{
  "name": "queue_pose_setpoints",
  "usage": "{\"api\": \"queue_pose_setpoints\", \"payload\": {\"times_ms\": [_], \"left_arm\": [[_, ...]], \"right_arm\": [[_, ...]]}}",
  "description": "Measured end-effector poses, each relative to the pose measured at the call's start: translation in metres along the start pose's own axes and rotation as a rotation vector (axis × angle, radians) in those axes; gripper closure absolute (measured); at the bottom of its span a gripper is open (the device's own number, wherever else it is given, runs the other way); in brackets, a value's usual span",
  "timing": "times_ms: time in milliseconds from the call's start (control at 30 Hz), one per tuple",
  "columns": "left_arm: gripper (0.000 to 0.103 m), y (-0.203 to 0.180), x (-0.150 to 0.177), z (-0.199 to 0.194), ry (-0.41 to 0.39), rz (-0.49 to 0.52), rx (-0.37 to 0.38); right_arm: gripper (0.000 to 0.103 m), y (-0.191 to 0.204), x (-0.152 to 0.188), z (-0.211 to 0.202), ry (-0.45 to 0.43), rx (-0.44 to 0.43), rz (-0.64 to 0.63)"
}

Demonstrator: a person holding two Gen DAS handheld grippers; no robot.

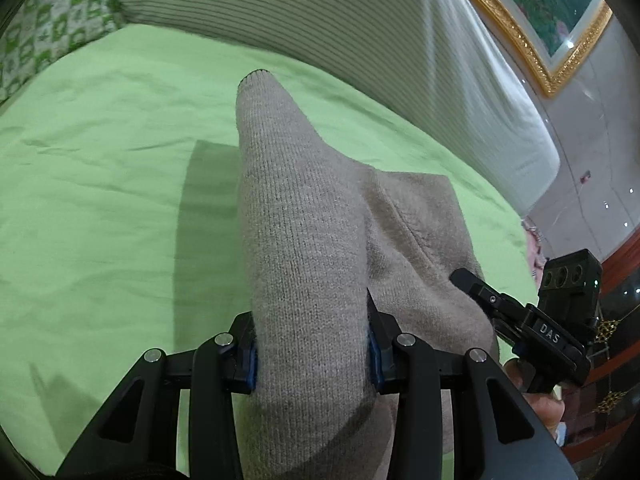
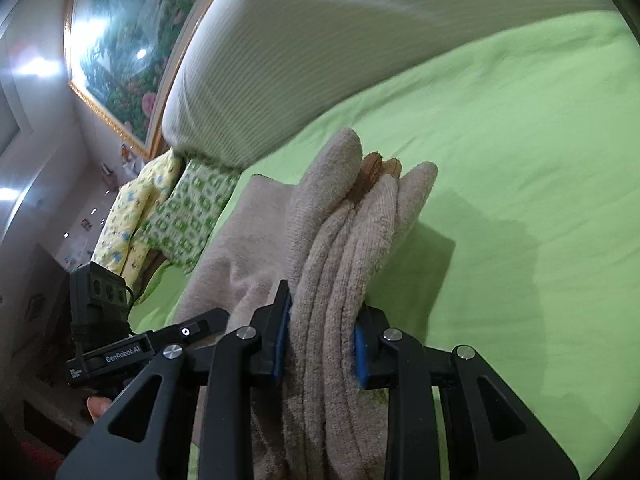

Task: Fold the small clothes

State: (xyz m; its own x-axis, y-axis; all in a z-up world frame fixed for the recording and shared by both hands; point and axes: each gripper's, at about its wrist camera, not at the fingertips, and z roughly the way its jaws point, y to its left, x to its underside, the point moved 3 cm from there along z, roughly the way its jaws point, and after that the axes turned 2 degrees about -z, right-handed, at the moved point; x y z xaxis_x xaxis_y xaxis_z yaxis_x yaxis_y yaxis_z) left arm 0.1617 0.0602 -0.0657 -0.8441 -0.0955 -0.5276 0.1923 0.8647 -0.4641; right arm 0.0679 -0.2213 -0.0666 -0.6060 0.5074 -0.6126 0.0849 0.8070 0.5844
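Note:
A beige knit garment (image 1: 304, 216) is held up over a green bed sheet (image 1: 100, 140). My left gripper (image 1: 312, 352) is shut on a thick fold of it, which sticks forward past the fingers. My right gripper (image 2: 320, 348) is shut on a bunched, layered part of the same beige garment (image 2: 344, 248); a small brown patch (image 2: 380, 168) shows between its folds. The right gripper also shows in the left wrist view (image 1: 520, 312), at the garment's right side. The left gripper also shows in the right wrist view (image 2: 132, 348), at the left. The garment's lower part is hidden behind the fingers.
A striped white bolster (image 1: 320, 16) lies along the back of the bed. Green patterned pillows (image 2: 188, 208) and a yellow one (image 2: 128, 216) sit at the bed's end. A gold-framed painting (image 1: 552, 12) hangs on the wall. The bed edge runs near the right gripper (image 1: 520, 248).

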Motion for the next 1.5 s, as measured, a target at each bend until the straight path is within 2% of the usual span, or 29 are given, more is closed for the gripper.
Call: {"api": "queue_pose_setpoints", "payload": {"times_ms": [100, 167, 200, 267, 300, 367, 467, 533, 667, 800, 900, 1000, 1267, 1300, 1367, 1500], "left_arm": [[0.062, 0.029, 0.006, 0.010, 0.039, -0.014, -0.023], [0.054, 0.040, 0.011, 0.015, 0.050, -0.030, -0.001], [0.052, 0.042, 0.013, 0.014, 0.050, -0.034, 0.012], [0.043, 0.044, 0.013, 0.011, 0.052, -0.032, 0.012], [0.041, 0.046, 0.016, 0.006, 0.049, -0.034, -0.001], [0.041, 0.038, 0.018, 0.000, 0.031, -0.038, -0.009], [0.034, 0.042, 0.036, -0.028, 0.006, -0.057, -0.020], [0.034, 0.042, 0.049, -0.043, 0.000, -0.053, -0.040], [0.023, 0.039, 0.087, -0.071, -0.027, 0.002, -0.133], [0.022, 0.039, 0.131, -0.084, -0.049, 0.108, -0.248], [0.022, 0.035, 0.144, -0.075, -0.032, 0.205, -0.318], [0.022, 0.026, 0.144, -0.073, -0.067, 0.270, -0.353], [0.024, 0.024, 0.136, -0.058, -0.064, 0.277, -0.349], [0.028, 0.025, 0.134, -0.056, -0.060, 0.275, -0.346], [0.043, 0.032, 0.131, -0.052, -0.041, 0.248, -0.342], [0.044, 0.046, 0.124, -0.058, -0.026, 0.133, -0.250]], "right_arm": [[0.075, 0.000, 0.008, 0.027, 0.052, 0.035, -0.016], [0.074, -0.005, 0.014, 0.041, 0.100, 0.125, -0.044], [0.070, -0.005, 0.015, 0.044, 0.109, 0.153, -0.055], [0.063, -0.012, 0.015, 0.040, 0.115, 0.207, -0.066], [0.057, -0.013, 0.014, 0.036, 0.111, 0.225, -0.071], [0.055, -0.008, 0.010, 0.020, 0.083, 0.258, -0.079], [0.055, 0.004, 0.009, -0.011, 0.030, 0.251, -0.080], [0.055, 0.011, 0.015, -0.028, 0.005, 0.229, -0.072], [0.055, 0.033, 0.043, -0.054, -0.015, 0.209, -0.088], [0.055, 0.041, 0.081, -0.069, -0.017, 0.226, -0.107], [0.055, 0.041, 0.101, -0.069, 0.000, 0.224, -0.110], [0.055, 0.037, 0.114, -0.068, 0.027, 0.255, -0.124], [0.055, 0.042, 0.112, -0.057, 0.038, 0.232, -0.140], [0.055, 0.042, 0.112, -0.053, 0.047, 0.221, -0.137], [0.056, 0.042, 0.111, -0.048, 0.052, 0.226, -0.141], [0.074, 0.036, 0.110, -0.042, 0.072, 0.227, -0.119]]}}
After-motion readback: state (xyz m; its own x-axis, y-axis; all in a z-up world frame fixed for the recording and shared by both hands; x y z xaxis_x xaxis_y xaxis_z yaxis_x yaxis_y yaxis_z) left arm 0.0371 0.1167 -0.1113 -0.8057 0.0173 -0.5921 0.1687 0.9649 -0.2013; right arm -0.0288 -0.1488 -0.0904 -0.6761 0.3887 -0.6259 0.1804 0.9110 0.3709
